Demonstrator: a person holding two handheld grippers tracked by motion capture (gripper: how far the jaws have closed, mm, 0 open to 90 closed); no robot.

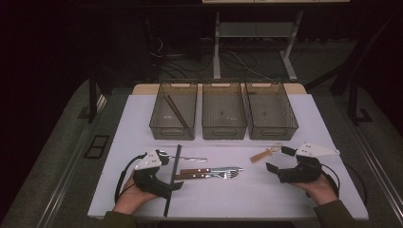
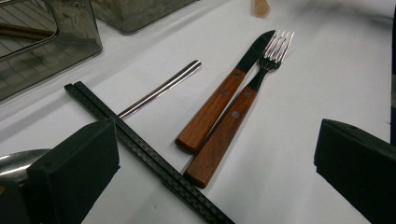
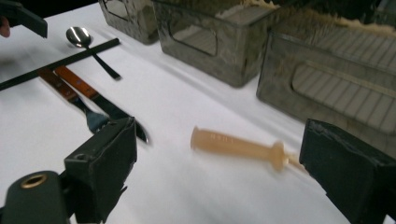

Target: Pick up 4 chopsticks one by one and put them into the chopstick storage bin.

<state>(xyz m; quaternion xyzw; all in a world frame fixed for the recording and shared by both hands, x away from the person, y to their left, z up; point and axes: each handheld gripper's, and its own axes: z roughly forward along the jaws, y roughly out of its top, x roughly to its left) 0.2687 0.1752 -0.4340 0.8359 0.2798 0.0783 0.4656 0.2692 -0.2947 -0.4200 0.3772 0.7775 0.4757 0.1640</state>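
Note:
My left gripper (image 1: 170, 171) (image 2: 215, 140) is open low over the table's front left. Between and ahead of its jaws lie a pair of black chopsticks (image 1: 173, 180) (image 2: 140, 154), a wooden-handled knife (image 1: 196, 170) (image 2: 219, 102) and a matching fork (image 1: 209, 175) (image 2: 233, 126). A metal spoon (image 1: 190, 159) (image 2: 159, 91) runs under the chopsticks. My right gripper (image 1: 279, 159) (image 3: 224, 158) is open at the front right. Just ahead of it a tan-handled utensil (image 1: 261, 154) (image 3: 233, 145) rests on the table, untouched.
Three translucent bins stand in a row at the back: left bin (image 1: 173, 129), middle bin (image 1: 224, 130), right bin (image 1: 272, 131). The left one holds brown chopsticks (image 1: 177, 113). The white table top (image 1: 237, 199) ends near my hands; dark floor surrounds it.

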